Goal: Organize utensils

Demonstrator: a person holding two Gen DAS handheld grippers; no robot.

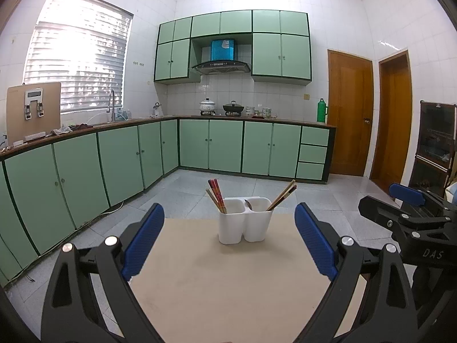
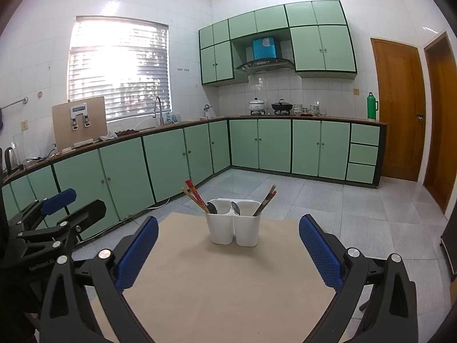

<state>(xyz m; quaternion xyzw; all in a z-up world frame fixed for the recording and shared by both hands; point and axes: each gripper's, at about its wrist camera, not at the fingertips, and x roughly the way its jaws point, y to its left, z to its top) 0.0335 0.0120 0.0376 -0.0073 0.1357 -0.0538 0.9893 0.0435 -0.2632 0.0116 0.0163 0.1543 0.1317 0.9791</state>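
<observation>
Both the left gripper (image 1: 229, 238) and the right gripper (image 2: 228, 250) have black angular frames, silver round bolts and blue dimpled finger pads (image 1: 144, 240), one frame lettered "DAS".

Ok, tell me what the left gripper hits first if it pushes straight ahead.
Probably the white holder: it stands centred between the open left gripper fingers, nothing nearer on the table. Depth is unclear.

One white two-compartment holder (image 2: 233, 228) is seen on one table (image 2: 222, 285), with two spoons (image 2: 236, 208) counted; chopsticks (image 2: 197, 195) too bunched to be counted.
</observation>
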